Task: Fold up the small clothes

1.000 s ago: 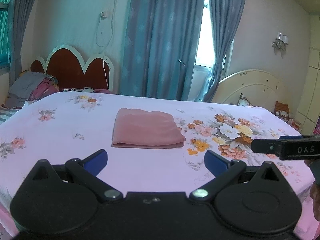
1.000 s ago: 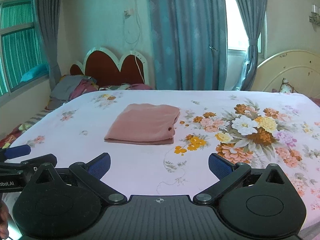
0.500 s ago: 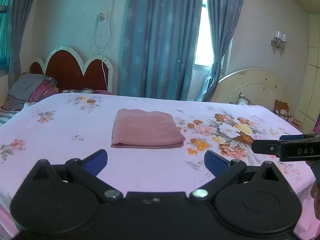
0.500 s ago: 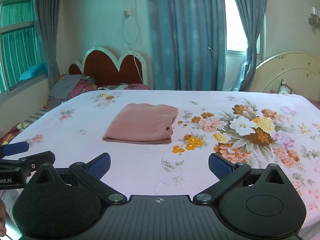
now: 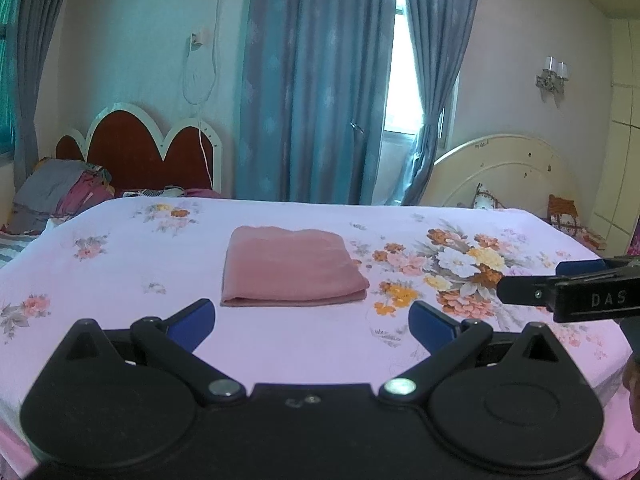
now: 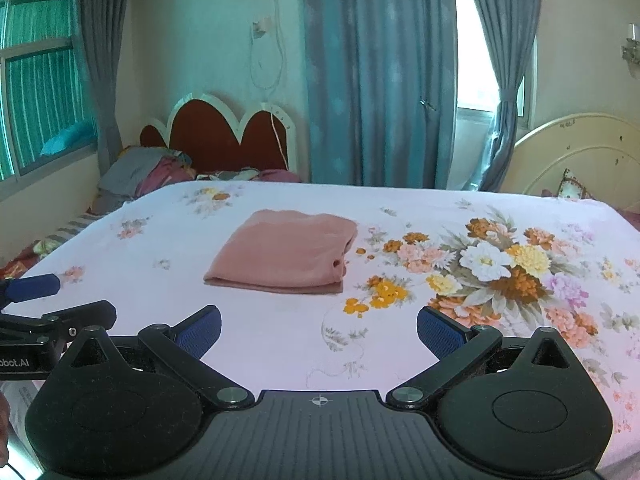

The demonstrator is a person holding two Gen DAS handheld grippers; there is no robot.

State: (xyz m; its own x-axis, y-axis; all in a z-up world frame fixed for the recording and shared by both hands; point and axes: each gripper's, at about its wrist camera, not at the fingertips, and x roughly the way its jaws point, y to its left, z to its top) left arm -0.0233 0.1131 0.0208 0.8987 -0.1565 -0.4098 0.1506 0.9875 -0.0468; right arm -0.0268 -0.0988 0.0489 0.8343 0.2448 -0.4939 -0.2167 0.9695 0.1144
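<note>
Apparently done: pink cloth (image 5: 292, 268) lies folded, flat on bed (image 5: 120, 280). Left gripper (image 5: 312, 318) & right gripper (image 6: 318, 328) both spread, empty, hovering near bed edge.

A wide bed (image 5: 120, 280) covered by a pale pink sheet with scattered small flower sprigs fills the room's centre. Near its middle lies a dusty-pink cloth folded into a flat rectangle (image 5: 290, 270), its folded edges stacked along the near and right sides. To the cloth's right, printed on the sheet, is a large bouquet of white, yellow and orange flowers (image 6: 500, 272). The sheet lies smooth around the cloth.
</note>
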